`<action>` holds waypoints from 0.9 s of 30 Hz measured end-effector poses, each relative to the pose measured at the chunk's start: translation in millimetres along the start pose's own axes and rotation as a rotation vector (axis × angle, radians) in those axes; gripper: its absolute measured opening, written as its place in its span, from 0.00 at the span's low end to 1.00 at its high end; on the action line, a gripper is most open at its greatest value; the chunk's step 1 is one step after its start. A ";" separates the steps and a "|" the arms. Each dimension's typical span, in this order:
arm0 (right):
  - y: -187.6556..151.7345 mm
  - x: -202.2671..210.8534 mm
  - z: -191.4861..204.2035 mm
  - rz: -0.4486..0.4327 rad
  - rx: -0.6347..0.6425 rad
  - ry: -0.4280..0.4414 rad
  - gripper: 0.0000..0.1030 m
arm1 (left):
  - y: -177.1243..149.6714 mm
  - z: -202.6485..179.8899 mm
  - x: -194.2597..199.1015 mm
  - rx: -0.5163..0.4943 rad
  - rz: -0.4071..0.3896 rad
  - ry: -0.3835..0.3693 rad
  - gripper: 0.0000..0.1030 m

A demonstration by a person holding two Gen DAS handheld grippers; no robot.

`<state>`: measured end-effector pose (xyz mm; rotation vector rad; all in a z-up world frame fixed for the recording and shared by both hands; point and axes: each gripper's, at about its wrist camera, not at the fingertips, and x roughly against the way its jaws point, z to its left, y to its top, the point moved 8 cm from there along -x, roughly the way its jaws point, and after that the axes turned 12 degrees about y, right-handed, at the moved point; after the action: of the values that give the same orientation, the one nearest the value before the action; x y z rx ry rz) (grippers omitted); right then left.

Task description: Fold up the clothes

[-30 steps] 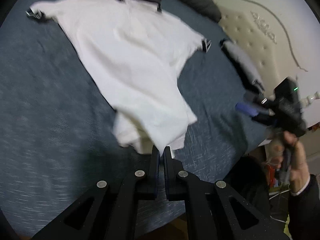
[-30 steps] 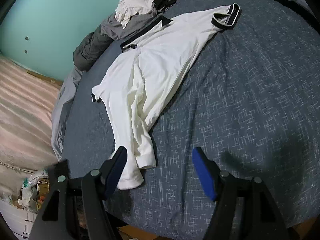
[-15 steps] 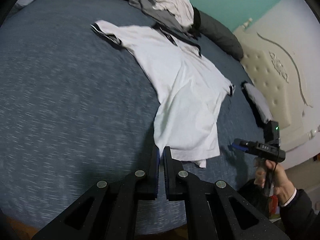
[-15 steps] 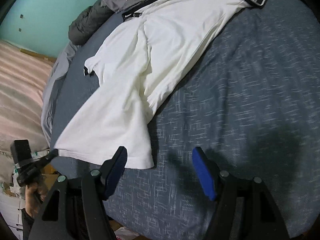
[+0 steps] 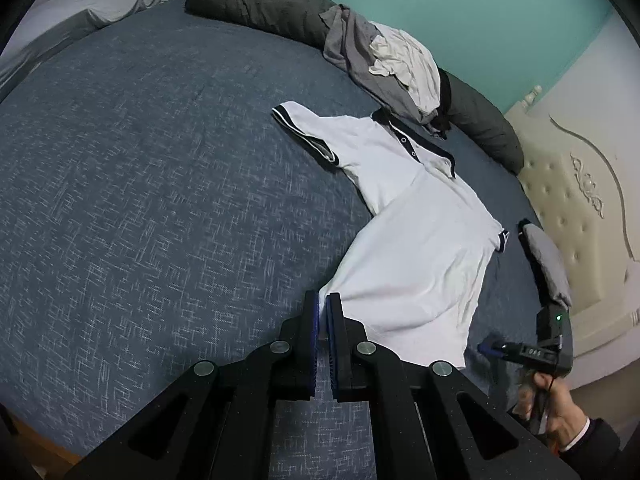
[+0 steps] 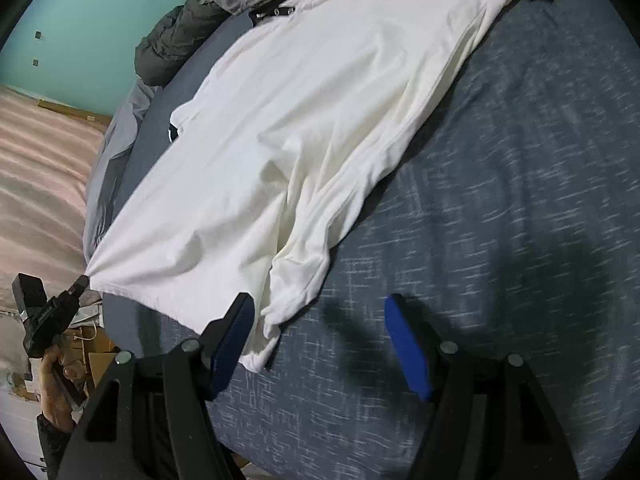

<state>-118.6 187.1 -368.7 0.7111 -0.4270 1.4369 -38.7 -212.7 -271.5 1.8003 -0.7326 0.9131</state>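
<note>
A white polo shirt (image 5: 416,248) with dark collar and sleeve trim lies on the blue bedspread (image 5: 160,200), collar towards the far side. My left gripper (image 5: 322,300) is shut on one hem corner. The right wrist view shows it at the far left (image 6: 81,281), pulling the shirt (image 6: 320,120) taut at that corner. My right gripper (image 6: 320,308) stands open low over the other, rumpled hem corner, which lies by its left finger (image 6: 236,320) with nothing pinched. In the left wrist view the right gripper (image 5: 490,349) is at the lower right, in a person's hand.
A heap of grey and white clothes (image 5: 392,60) lies on a dark rolled duvet (image 5: 260,12) at the bed's far edge. A cream padded headboard (image 5: 580,200) and a grey folded item (image 5: 548,256) stand to the right. The bed's near edge runs just below both grippers.
My left gripper has drawn the hem corner sideways, and the bunched lower half of the shirt has spread out flat. My right gripper has come down closer to the other hem corner.
</note>
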 end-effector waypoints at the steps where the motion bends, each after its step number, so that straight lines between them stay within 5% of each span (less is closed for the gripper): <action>1: -0.8 -4.2 -0.1 0.006 -0.005 0.001 0.67 | 0.1 -0.8 0.4 -0.004 0.000 0.000 0.04; 3: -2.1 -12.0 -0.1 0.011 -0.019 0.010 0.66 | 0.5 -4.3 0.9 -0.013 0.000 0.001 0.04; 8: -4.9 -31.0 8.3 0.025 -0.022 0.019 0.45 | 1.5 -6.9 0.4 -0.023 0.001 0.002 0.04; 10: -6.7 -36.7 11.9 0.042 -0.006 0.016 0.17 | 1.0 -7.1 0.0 -0.025 0.003 0.003 0.04; 12: -9.1 -39.8 15.3 0.055 0.006 0.021 0.04 | -0.7 -7.3 0.3 -0.025 0.004 0.003 0.04; 18: 0.8 -8.6 23.0 0.001 0.019 0.076 0.03 | -12.1 -4.2 -3.4 -0.022 0.024 0.002 0.04; 23: 14.6 57.8 18.1 -0.046 0.068 0.077 0.03 | -24.9 -8.9 -8.0 -0.035 0.045 -0.010 0.04; 27: 24.3 118.0 -15.8 -0.083 0.049 0.004 0.03 | -37.7 -19.4 -16.1 -0.066 0.075 -0.014 0.04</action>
<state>-131.6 284.9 -297.8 0.7568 -0.3568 1.3738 -22.4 -179.6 -297.9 1.7331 -0.8352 0.9158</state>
